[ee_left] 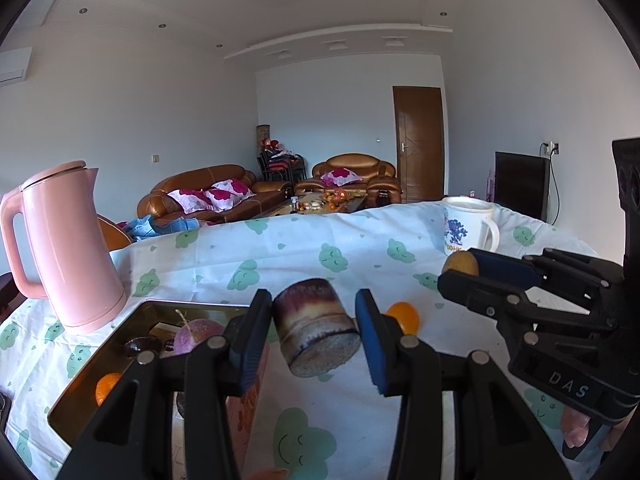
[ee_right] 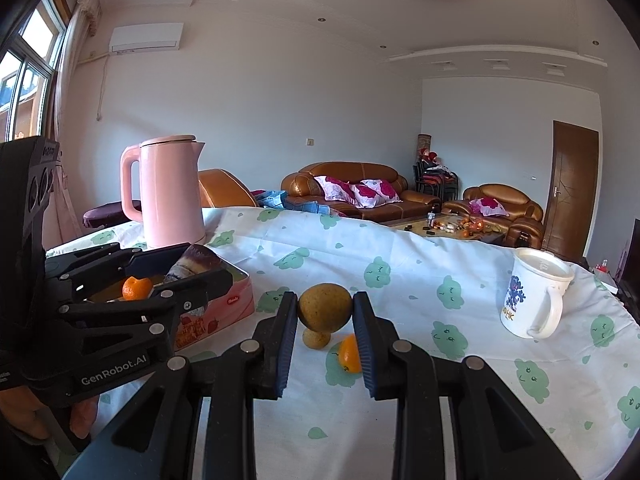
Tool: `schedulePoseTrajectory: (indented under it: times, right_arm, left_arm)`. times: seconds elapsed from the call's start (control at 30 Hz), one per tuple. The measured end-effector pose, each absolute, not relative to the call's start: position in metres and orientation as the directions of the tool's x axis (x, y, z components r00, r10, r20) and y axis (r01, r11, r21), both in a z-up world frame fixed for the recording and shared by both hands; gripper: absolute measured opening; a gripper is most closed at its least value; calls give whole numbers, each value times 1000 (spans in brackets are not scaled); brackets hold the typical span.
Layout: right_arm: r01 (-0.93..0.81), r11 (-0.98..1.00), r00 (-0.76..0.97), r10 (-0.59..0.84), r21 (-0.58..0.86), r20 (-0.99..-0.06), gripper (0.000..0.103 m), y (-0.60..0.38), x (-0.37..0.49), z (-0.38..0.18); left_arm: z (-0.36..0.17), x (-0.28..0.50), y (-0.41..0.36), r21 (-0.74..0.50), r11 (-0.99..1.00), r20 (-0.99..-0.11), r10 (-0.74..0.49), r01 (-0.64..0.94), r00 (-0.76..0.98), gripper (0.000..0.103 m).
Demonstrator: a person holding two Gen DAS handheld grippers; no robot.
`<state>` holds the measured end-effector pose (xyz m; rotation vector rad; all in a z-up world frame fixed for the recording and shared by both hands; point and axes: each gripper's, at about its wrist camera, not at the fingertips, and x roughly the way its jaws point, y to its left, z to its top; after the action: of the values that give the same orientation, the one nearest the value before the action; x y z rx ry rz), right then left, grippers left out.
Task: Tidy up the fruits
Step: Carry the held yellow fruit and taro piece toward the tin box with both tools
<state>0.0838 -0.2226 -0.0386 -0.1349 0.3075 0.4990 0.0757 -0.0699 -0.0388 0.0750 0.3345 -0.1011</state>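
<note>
The left gripper (ee_left: 316,330) points a little down over the white tablecloth with green clouds (ee_left: 360,264), its blue pads squeezing a short brown-and-purple sugarcane chunk (ee_left: 314,326) just right of the shiny metal tin (ee_left: 80,380) that holds an orange and purple fruit. The right gripper (ee_right: 325,312), tipped the same way, pinches a round yellow-brown fruit (ee_right: 325,307). A small orange tangerine (ee_right: 350,354) lies on the cloth below it.

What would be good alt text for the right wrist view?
The right gripper holds a round brownish fruit above a patterned tablecloth. An orange lies below; a white mug stands right.
</note>
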Motion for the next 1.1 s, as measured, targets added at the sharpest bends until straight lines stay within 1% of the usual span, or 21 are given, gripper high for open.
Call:
schedulePoseTrajectory:
  times: [0.6,1.1]
  right_arm:
    - [-538,840,805,488,-68,-338,30,-191,83,-39]
    - [-577,811,782,515,-95,-350,30,-162,82,-35]
  left_arm:
    - [-40,70,-45,24,996,-339,-71,84,938,45]
    - [-35,63,-10,-12,1000,-344,-29,27,938,45]
